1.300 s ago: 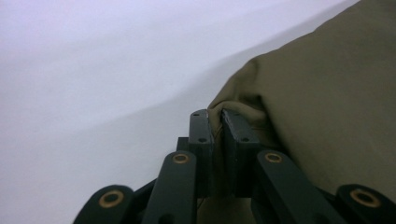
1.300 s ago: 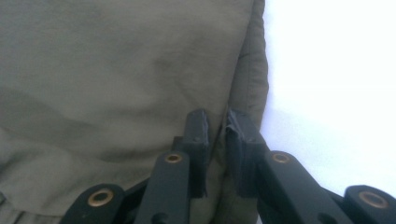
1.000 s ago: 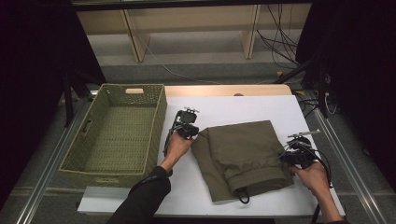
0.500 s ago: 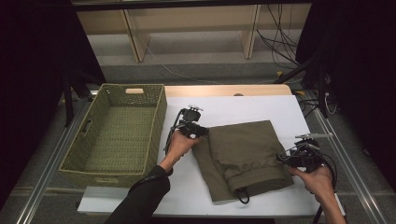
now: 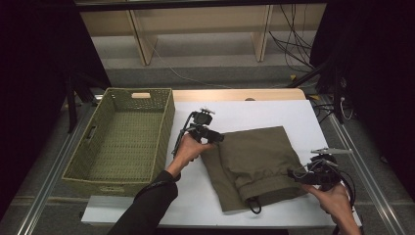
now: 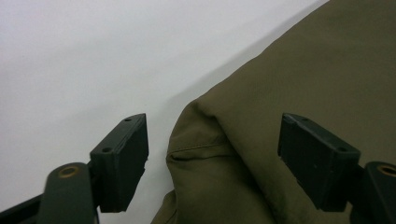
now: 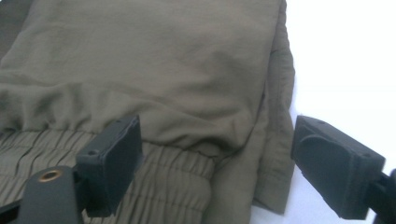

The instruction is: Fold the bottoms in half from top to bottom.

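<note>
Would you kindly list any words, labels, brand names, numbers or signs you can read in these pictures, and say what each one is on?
There is no readable text in any view.
The folded olive garment shows no label or print.
The woven basket has no tag with writing.
The white table bears no marks.
The left gripper and the right gripper show no legible branding; their black fingers are plain.

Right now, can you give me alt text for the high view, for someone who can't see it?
A folded olive garment lies on a white table, with a person's hands holding open tongs at its two sides: the left tongs at its upper left corner, the right tongs at its right edge. An empty woven basket sits to the left.
</note>
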